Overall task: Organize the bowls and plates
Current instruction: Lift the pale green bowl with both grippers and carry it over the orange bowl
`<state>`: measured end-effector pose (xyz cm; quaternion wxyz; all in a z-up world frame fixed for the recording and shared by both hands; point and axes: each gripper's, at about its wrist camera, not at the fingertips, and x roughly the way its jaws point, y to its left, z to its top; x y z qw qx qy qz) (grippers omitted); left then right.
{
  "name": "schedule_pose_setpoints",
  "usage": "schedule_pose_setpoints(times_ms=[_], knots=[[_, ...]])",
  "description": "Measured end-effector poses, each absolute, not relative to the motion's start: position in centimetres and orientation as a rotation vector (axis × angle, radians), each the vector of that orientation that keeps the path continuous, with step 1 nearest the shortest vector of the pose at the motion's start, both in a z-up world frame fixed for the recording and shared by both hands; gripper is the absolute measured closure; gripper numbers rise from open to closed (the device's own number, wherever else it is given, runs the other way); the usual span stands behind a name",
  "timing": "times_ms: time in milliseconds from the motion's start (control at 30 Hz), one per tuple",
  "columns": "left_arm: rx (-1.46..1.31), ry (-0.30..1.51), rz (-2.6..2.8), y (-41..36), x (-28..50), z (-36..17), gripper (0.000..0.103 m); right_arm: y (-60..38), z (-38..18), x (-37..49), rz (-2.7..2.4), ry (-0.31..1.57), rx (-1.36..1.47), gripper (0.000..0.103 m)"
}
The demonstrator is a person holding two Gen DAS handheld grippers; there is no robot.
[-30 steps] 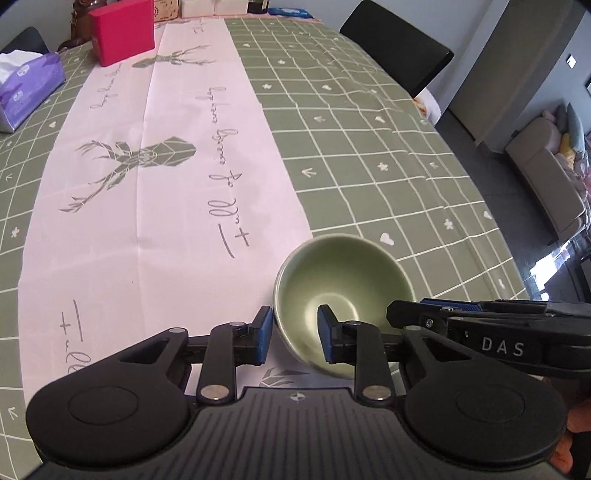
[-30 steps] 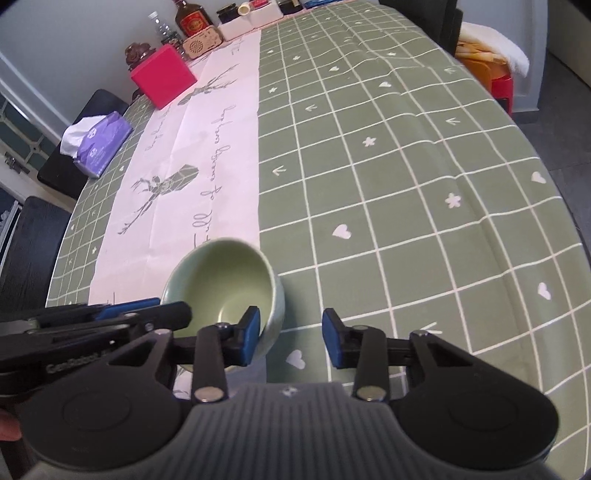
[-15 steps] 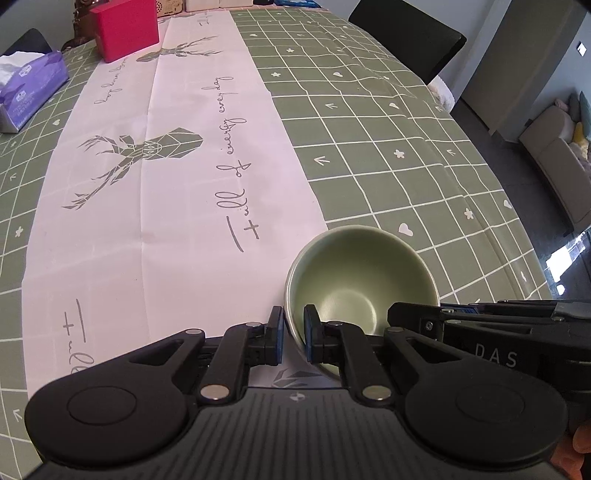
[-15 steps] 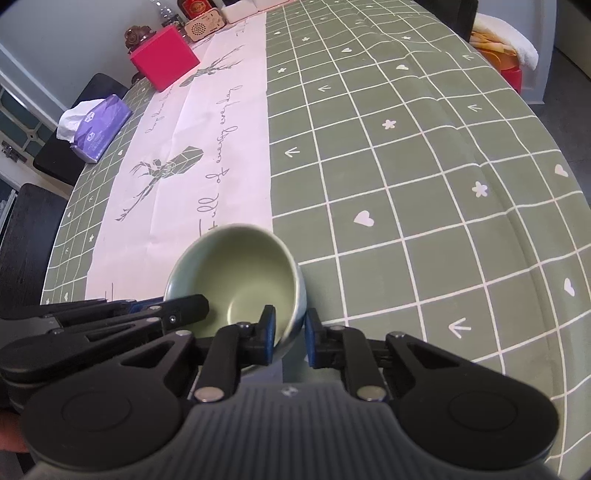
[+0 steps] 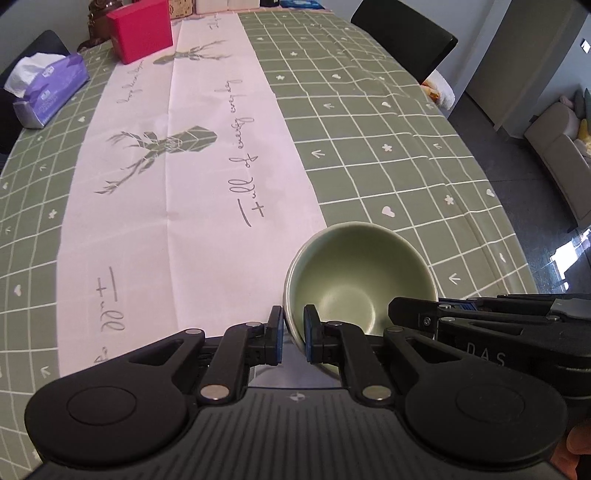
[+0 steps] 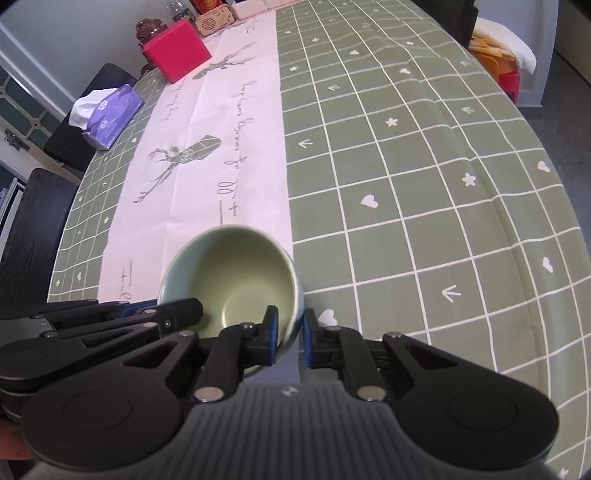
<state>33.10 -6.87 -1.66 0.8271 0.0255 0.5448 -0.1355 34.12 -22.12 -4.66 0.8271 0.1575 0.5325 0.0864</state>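
Green bowl [image 5: 356, 275] at near edge of counter [image 5: 388, 122], over the seam between pale printed runner [image 5: 177, 177] and green checked cloth; empty inside, upright, slightly tilted. Gripped on two sides of rim. Left tool [image 5: 293, 334] clenched on the bowl's left rim, one blue pad inside the wall, one outside. Right tool [image 6: 287, 332] clenched on the bowl's right rim in the same manner, one pad inside, one outside. Each tool visible in the other's camera: right tool entering from right in left wrist view, marked "DAS"; left tool entering from left in right wrist view. Contact between bowl base and counter: cannot tell, base hidden behind the tool bodies. Farther along the counter, well apart from the bowl: red box [image 5: 140, 29] at far end on the runner's left edge, purple tissue box [image 5: 44, 90] at far left with a white tissue standing out of its top. Small items along far edge beyond the red box, too small to identify. Dark chair [image 5: 402, 37] at far right of the counter, dark chairs [image 6: 37, 221] along left side. Sofa [image 5: 557, 147] on the floor at far right in left wrist view.
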Motion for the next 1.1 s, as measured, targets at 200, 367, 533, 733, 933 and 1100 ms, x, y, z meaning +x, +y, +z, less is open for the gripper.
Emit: schedule_pose_setpoints(times_ms=[200,367,533,733,933,1100], knots=[[0.066,1.139,-0.275,-5.5,30.2,1.8,0.091,-20.8,-1.2,31.4,0.214,1.096,0.314,0.092],[0.089,1.130,-0.243,-3.8,27.4,4.3,0.090,-18.6,1.5,28.8,0.256,1.072,0.279,0.093],[0.100,1.119,-0.225,-1.4,24.7,6.4,0.090,-16.0,3.4,26.3,0.305,1.055,0.247,0.093],[0.111,1.134,-0.195,1.7,21.5,7.2,0.089,-12.5,4.4,23.7,0.374,1.065,0.203,0.093],[0.110,1.170,-0.168,4.4,19.1,6.3,0.089,-9.3,3.6,21.7,0.425,1.119,0.160,0.093],[0.103,1.211,-0.163,5.7,17.9,4.7,0.089,-7.5,1.9,20.6,0.445,1.167,0.116,0.093]])
